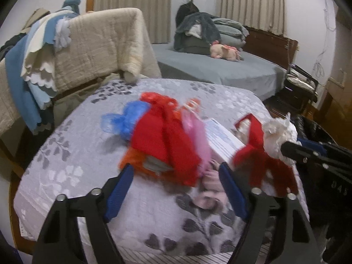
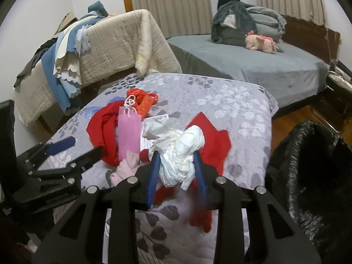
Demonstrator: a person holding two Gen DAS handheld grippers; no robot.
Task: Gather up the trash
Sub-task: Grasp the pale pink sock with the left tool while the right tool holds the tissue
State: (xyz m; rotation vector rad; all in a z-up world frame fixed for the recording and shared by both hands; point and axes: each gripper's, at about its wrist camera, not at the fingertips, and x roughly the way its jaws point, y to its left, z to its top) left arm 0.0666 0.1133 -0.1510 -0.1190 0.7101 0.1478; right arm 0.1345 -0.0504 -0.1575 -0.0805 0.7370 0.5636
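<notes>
A heap of trash lies on a table with a grey floral cloth: red cloth, a blue net, a pink gift bag, an orange-red plastic bag and a pink rag. My right gripper is shut on a crumpled white wad with red cloth hanging under it, lifted over the table's right side; the wad also shows in the left wrist view. My left gripper is open, its blue pads on either side of the near edge of the red heap.
A black trash bag stands open at the right of the table. A chair draped with a beige quilt and blue cloths stands behind. A grey bed with bedding and a pink plush toy lies beyond.
</notes>
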